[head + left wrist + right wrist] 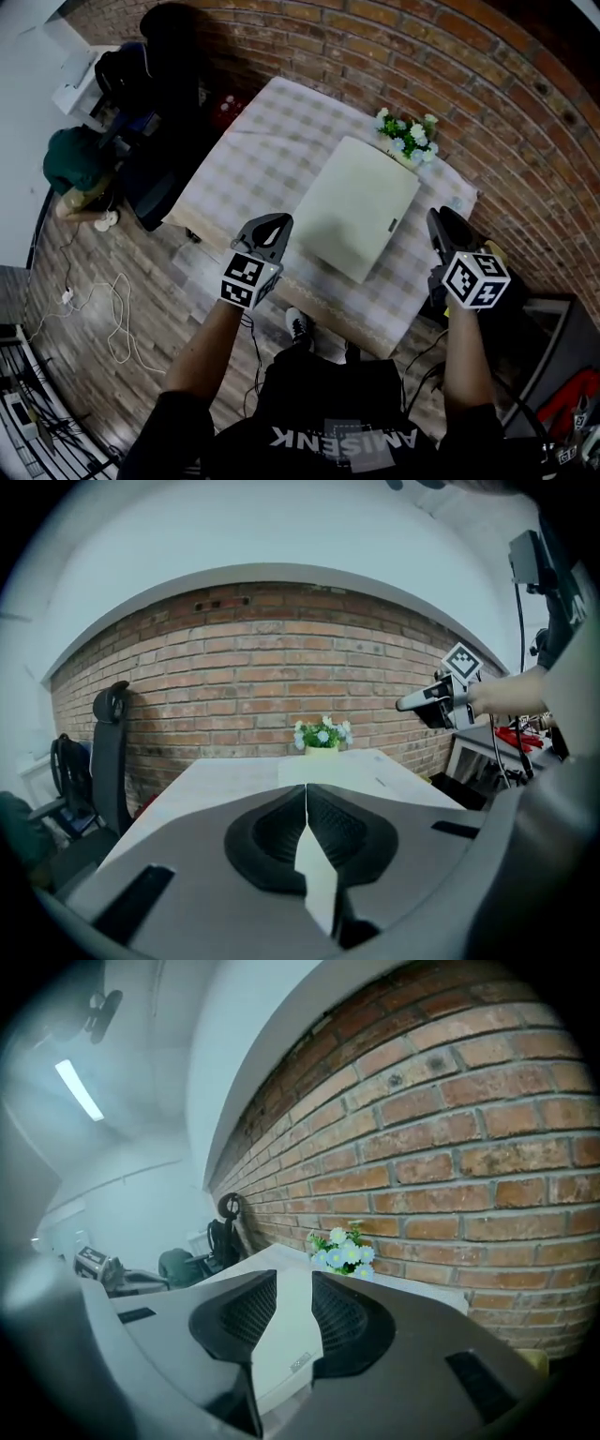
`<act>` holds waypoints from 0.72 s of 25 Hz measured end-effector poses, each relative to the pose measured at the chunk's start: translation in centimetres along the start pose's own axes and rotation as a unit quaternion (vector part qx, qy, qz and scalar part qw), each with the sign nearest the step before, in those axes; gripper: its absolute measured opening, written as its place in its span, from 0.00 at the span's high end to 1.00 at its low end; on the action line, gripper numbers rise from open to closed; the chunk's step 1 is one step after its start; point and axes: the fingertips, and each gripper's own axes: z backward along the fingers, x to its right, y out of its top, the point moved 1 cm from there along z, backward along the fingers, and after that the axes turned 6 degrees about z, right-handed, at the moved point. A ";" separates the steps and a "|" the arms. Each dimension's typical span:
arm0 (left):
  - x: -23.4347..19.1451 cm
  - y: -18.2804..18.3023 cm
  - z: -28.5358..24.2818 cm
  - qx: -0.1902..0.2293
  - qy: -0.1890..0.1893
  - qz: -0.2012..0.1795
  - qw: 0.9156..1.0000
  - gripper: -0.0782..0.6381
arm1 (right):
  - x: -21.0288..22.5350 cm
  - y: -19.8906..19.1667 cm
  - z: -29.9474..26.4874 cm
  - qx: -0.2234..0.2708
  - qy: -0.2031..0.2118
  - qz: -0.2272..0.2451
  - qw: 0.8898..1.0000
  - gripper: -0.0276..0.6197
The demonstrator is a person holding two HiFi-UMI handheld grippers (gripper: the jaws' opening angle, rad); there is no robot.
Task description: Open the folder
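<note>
A pale cream folder lies shut and flat on the checked tablecloth, with a small clasp near its right edge. My left gripper hovers over the table's near edge, just left of the folder, jaws shut with nothing between them. In the left gripper view the left gripper points across the folder. My right gripper hangs off the folder's right side, apart from it. In the right gripper view the right gripper stands open, and the folder shows through the gap, untouched.
A small pot of white and blue flowers stands at the table's far end against the brick wall. A black office chair and a person in a green cap are at the left. Cables lie on the floor.
</note>
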 end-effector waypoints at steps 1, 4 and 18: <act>-0.1 -1.0 -0.2 -0.013 0.002 -0.005 1.000 0.87 | 0.0 -0.5 -0.5 -0.004 0.003 -0.005 1.000 0.73; -0.7 -3.4 -1.0 -0.042 0.011 -0.030 0.999 0.87 | 0.1 -1.3 -2.0 -0.006 0.016 -0.029 0.999 0.72; -0.5 -7.6 -2.2 -0.059 0.002 -0.027 0.998 0.87 | 6.4 -7.0 -8.1 -0.062 -0.029 -0.099 0.993 0.71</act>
